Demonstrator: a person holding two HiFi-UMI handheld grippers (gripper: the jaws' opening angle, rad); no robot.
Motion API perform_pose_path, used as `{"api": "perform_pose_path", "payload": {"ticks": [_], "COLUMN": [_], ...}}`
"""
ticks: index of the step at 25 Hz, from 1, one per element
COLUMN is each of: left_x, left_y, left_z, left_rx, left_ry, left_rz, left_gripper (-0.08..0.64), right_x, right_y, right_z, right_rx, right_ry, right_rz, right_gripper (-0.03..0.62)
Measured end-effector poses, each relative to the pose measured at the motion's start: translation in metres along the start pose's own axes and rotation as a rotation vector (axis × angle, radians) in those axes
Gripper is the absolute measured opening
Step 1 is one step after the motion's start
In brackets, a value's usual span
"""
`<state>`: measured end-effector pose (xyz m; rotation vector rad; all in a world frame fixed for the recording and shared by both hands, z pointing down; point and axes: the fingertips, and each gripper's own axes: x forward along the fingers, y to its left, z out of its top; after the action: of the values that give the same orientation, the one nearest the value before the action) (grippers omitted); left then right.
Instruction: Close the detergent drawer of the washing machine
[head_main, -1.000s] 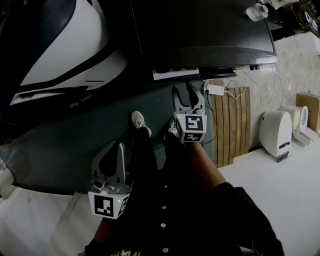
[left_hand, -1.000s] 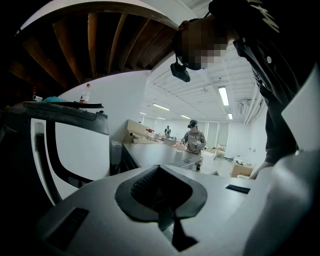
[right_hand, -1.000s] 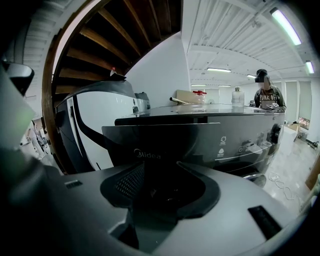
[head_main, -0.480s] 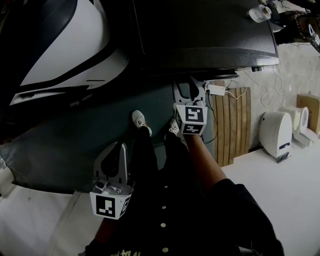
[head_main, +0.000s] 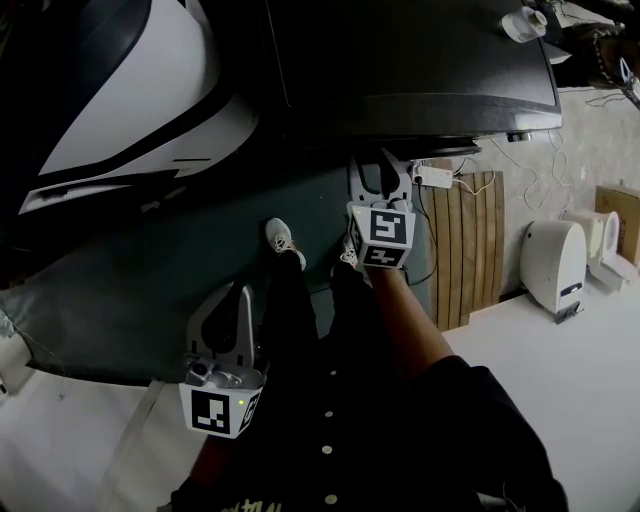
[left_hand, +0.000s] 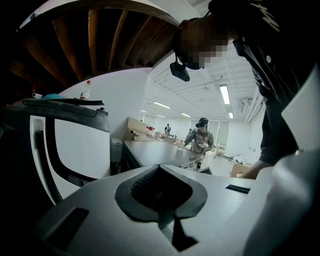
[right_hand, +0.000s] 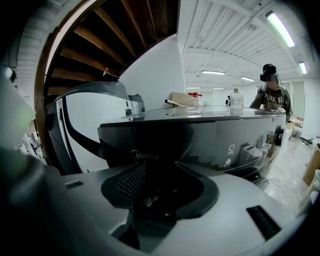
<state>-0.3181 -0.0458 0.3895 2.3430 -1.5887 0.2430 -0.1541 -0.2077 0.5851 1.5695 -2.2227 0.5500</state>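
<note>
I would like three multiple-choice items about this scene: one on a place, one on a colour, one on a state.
1. The white power strip lies: A) beside the wooden slats; B) on a shelf; C) in a basket.
2. The person's shoes are: A) red; B) white; C) green.
3. The left gripper is: A) holding a cloth; B) holding a bottle; C) empty.
Answers: 1 A, it sits at the slats' upper end in the head view. 2 B, they show plainly white. 3 C, its jaws are together, nothing between them.
</note>
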Motion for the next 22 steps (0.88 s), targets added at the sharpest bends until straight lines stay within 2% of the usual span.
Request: {"api": "perform_pose_path", "payload": {"ticks": [8, 13, 22], "left_x": [0.0026, 0.0053, 0.0074], "left_y": [0.0009, 0.0025, 0.0059], "left_z": [-0.0033, -0.0047, -0.0042], "left_rx": [-0.002, -0.002, -0.007], "left_ry": [0.011, 0.017, 0.02], "left_rz": [-0.008, -0.015, -0.013], "left_gripper": [0.015, 0.015, 0.015], "right_x": [0.0008, 0.0021, 0.0054], "right_y": [0.0, -0.0014, 0.0007], "right_z": [-0.0004, 0.0018, 0.0062], "right_rx": [-0.019, 0.005, -0.004], "right_ry": [0.002, 0.0, -0.009], "right_rz": [-0.021, -0.051, -0.047], "right_gripper": [0.189, 0.185, 0.195]}}
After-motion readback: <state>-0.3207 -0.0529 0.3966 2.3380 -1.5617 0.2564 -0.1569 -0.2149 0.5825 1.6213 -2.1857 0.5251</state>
